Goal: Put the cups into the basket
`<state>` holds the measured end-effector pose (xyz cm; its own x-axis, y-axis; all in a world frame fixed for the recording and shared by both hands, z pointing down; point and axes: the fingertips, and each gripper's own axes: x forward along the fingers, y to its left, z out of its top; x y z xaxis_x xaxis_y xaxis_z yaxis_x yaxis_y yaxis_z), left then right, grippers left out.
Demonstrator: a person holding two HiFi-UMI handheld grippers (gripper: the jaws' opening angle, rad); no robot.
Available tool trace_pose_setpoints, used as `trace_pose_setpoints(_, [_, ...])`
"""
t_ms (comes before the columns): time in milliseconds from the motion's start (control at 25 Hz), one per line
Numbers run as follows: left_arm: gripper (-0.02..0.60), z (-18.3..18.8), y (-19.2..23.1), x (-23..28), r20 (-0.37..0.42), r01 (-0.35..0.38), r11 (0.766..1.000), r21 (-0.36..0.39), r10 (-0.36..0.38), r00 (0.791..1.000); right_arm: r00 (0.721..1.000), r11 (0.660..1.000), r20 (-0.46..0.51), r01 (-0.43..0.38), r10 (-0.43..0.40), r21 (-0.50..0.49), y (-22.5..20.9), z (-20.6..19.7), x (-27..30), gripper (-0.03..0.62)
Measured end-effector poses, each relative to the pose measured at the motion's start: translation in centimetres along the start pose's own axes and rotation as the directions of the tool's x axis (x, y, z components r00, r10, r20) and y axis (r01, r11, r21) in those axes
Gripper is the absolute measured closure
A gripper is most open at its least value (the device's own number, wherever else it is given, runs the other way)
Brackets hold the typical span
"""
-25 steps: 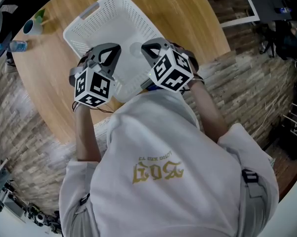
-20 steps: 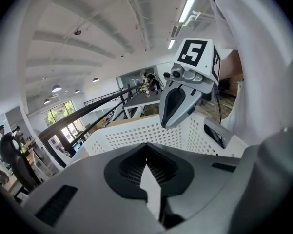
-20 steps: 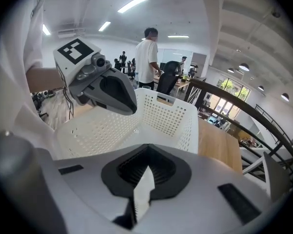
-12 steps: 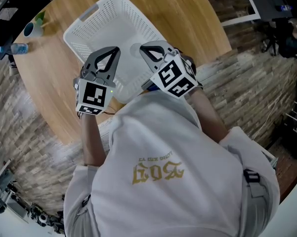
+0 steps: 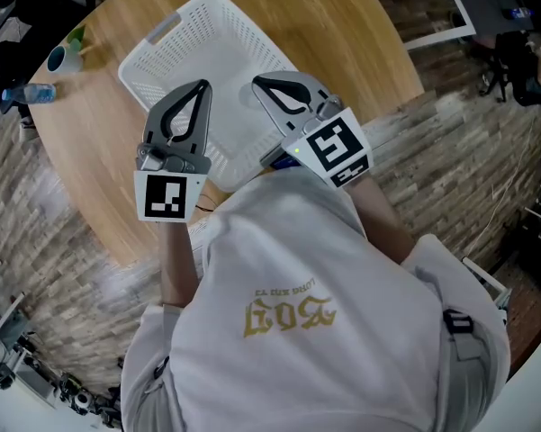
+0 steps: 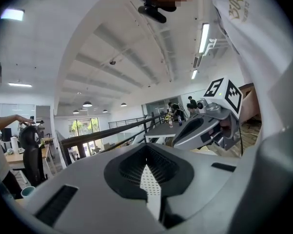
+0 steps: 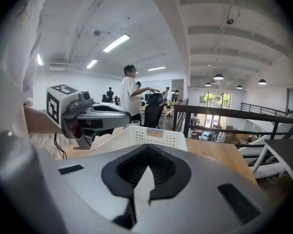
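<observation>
Left claw (image 5: 202, 86) and right claw (image 5: 257, 83) are both closed on nothing, held side by side over the near end of the white basket (image 5: 189, 39) on the round worktop (image 5: 342, 25). A cup (image 5: 61, 56) stands well apart, far left. Fetching it looks next: reach past the basket and open a claw
</observation>
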<state>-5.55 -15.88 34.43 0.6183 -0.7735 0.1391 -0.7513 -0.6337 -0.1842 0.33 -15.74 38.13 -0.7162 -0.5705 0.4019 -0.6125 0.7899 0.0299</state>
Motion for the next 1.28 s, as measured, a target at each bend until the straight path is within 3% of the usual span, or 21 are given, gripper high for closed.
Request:
trace_pose_setpoints(240, [0.577, 1.5, 0.7, -0.7, 0.073, -0.067, 0.996, -0.050, 0.071, 0.995, 0.997, 0.999, 0.068, -0.042, 0.041, 0.017, 1.4, 1.2, -0.3, 0.585])
trace_pose_setpoints(360, [0.577, 1.8, 0.6, -1.5, 0.082, -0.083, 0.996, -0.043, 0.086, 0.993, 0.995, 1.000, 0.096, -0.022, 0.020, 0.022, 1.6, 1.7, -0.5, 0.585])
trace_pose_setpoints(520, [0.577, 1.7, 1.0, -2.0, 0.101, -0.086, 0.992, -0.095, 0.096, 0.990, 0.992, 0.999, 0.128, -0.021, 0.016, 0.040, 1.5, 2.8, -1.1, 0.585])
trace_pose_setpoints(1280, [0.577, 1.8, 0.0, -1.7, 0.088, -0.087, 0.993, -0.086, 0.094, 0.992, 0.982, 0.999, 0.190, -0.015, 0.005, 0.051, 1.0, 4.2, -2.7, 0.585])
